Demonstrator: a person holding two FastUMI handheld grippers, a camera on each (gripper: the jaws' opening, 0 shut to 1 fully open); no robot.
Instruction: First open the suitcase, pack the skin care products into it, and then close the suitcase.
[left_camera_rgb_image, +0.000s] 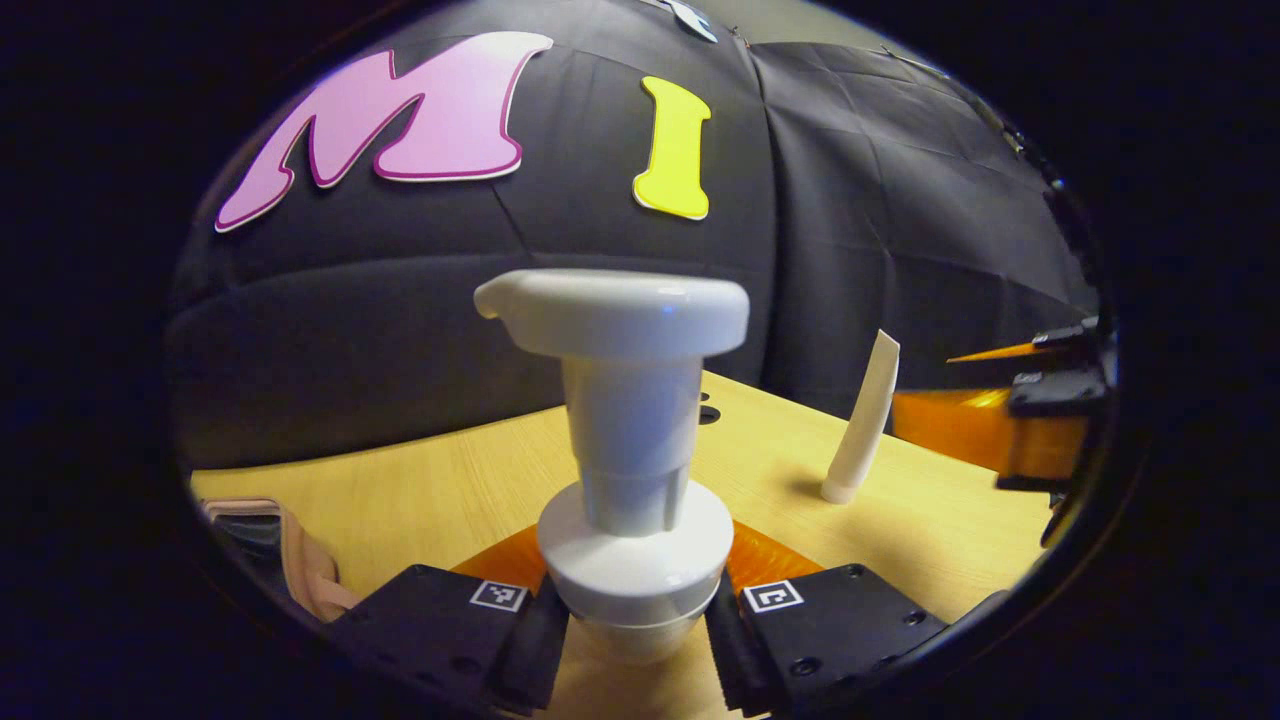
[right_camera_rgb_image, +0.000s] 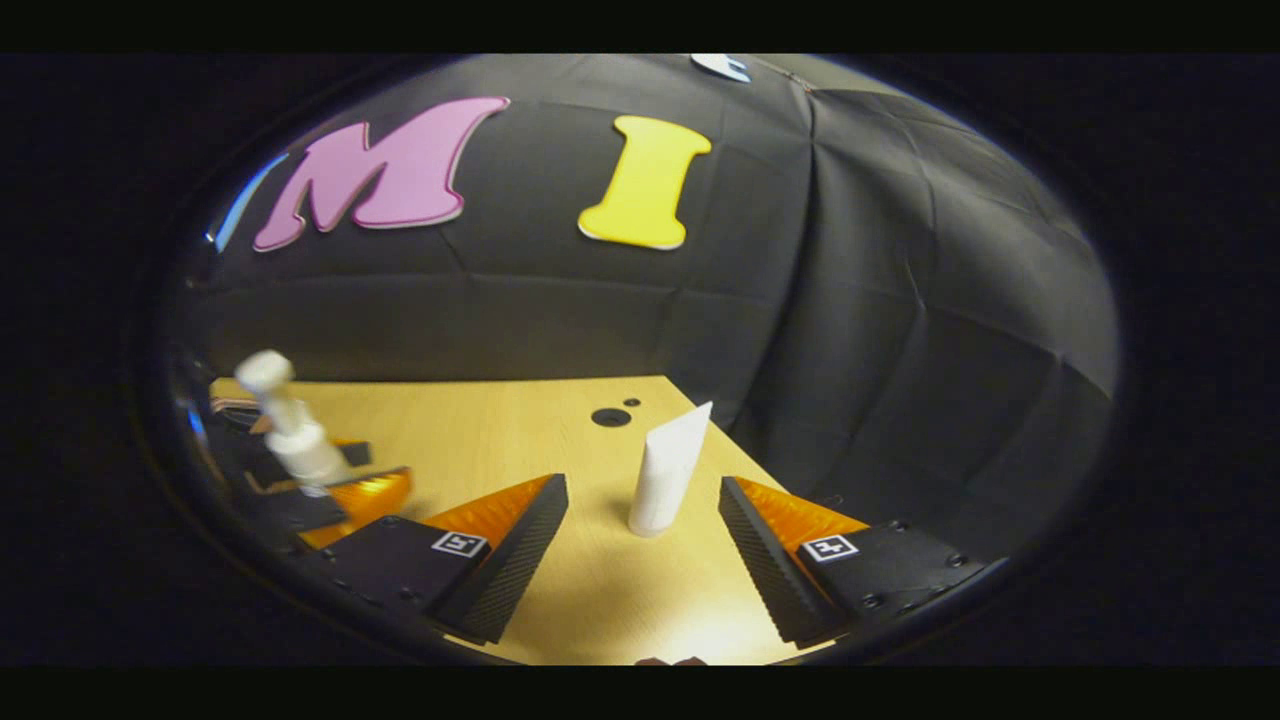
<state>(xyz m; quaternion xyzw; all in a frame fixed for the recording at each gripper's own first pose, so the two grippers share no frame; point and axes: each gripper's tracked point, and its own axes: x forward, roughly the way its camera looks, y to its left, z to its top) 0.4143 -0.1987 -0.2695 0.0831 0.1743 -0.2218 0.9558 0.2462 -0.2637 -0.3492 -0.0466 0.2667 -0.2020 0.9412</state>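
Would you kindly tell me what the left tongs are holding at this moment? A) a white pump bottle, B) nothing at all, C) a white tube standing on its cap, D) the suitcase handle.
A: in the left gripper view the left tongs are closed on the white pump bottle just below its collar, while the white tube stands free on the table between the open right tongs.

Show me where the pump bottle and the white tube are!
pump bottle (left_camera_rgb_image: 612, 315), left gripper view, on its flat pump head.
white tube (right_camera_rgb_image: 668, 468), right gripper view, on the middle of its body.
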